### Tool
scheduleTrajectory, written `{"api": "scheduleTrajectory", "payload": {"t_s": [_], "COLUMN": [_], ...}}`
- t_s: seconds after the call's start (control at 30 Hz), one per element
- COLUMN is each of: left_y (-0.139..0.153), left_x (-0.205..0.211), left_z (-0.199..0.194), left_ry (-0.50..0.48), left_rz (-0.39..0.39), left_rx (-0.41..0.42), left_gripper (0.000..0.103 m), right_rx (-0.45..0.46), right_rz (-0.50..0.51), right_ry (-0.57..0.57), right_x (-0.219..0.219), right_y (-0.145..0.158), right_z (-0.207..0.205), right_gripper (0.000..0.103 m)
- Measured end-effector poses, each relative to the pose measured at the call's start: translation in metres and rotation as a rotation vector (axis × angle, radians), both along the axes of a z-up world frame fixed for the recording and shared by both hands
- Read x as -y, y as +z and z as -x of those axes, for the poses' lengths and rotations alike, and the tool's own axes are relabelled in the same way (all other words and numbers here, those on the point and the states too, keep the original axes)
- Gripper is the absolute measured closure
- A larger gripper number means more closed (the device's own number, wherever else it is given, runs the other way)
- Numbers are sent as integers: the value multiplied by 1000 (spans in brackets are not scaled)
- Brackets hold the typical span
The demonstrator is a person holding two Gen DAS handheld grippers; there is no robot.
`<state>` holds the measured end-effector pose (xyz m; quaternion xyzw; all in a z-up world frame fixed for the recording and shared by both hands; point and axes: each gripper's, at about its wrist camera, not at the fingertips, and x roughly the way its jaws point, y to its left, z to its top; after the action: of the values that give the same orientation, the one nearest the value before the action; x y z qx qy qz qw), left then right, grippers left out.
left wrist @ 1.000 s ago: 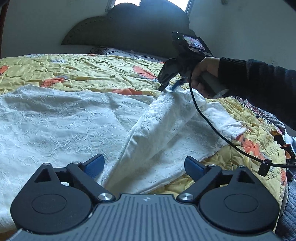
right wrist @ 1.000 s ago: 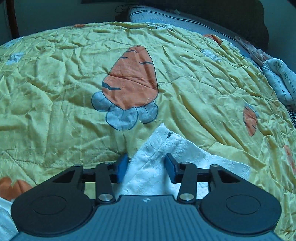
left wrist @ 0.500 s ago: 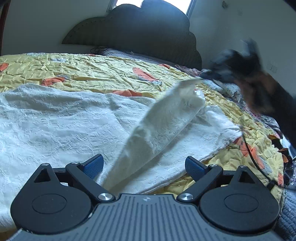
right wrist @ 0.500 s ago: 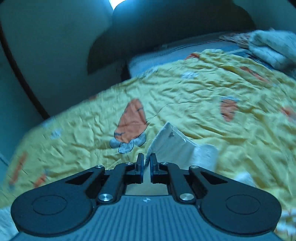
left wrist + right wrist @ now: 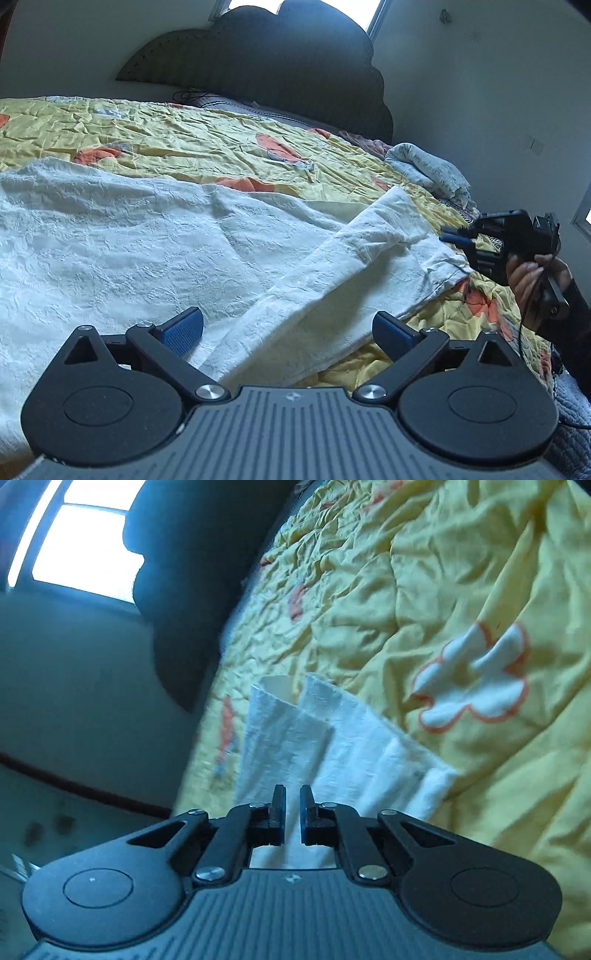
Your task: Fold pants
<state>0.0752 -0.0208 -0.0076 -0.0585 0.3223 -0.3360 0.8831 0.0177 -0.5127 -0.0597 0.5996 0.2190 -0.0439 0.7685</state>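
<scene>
white pants on the bed, one leg hem pinched by the right gripper

the white pants (image 5: pixel 155 236) lie spread across the yellow quilt (image 5: pixel 192 133) of the bed, the body of the garment toward the left of the left wrist view and the legs running out to the right. one leg is folded over the other, forming a raised ridge down the middle.

the left gripper (image 5: pixel 288 332) sits low over the near edge of the pants, its blue pads (image 5: pixel 183 330) spread wide, the folded leg lying between them without either pad pressing on it: released.

the right gripper (image 5: pixel 291 812) is drawn nearly together with a fold of white cloth passing between its pads: clenched on the pants. in the left wrist view it is seen at the far right (image 5: pixel 454 236), just beside the leg hem, carried by a person's hand (image 5: pixel 532 280) in a dark sleeve.

the right wrist view is tilted, with the quilt rising on the right (slight blur at its edges).

a dark headboard (image 5: pixel 258 70) stands behind the bed, and a pale bundled blanket (image 5: pixel 432 170) lies near the far right corner.
</scene>
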Motion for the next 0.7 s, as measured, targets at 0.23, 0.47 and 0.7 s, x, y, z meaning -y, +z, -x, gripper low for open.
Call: {"api": "scheduleTrajectory", "payload": {"t_s": [0.23, 0.47, 0.7], "left_y": [-1, 0, 0], "left_x": [1, -1, -1], "left_z": [0, 0, 1], "left_ry": [-1, -1, 1], "left_rz": [-5, 4, 15], "left_rx": [1, -2, -7], "left_gripper": [4, 4, 4], "right_rx": [-156, -135, -9], "right_rz": [109, 81, 59], "right_ry": [23, 8, 14], "right_x": [-3, -10, -18], "right_y": [3, 1, 8], "right_z": [-47, -61, -62], "right_gripper": [95, 89, 36]}}
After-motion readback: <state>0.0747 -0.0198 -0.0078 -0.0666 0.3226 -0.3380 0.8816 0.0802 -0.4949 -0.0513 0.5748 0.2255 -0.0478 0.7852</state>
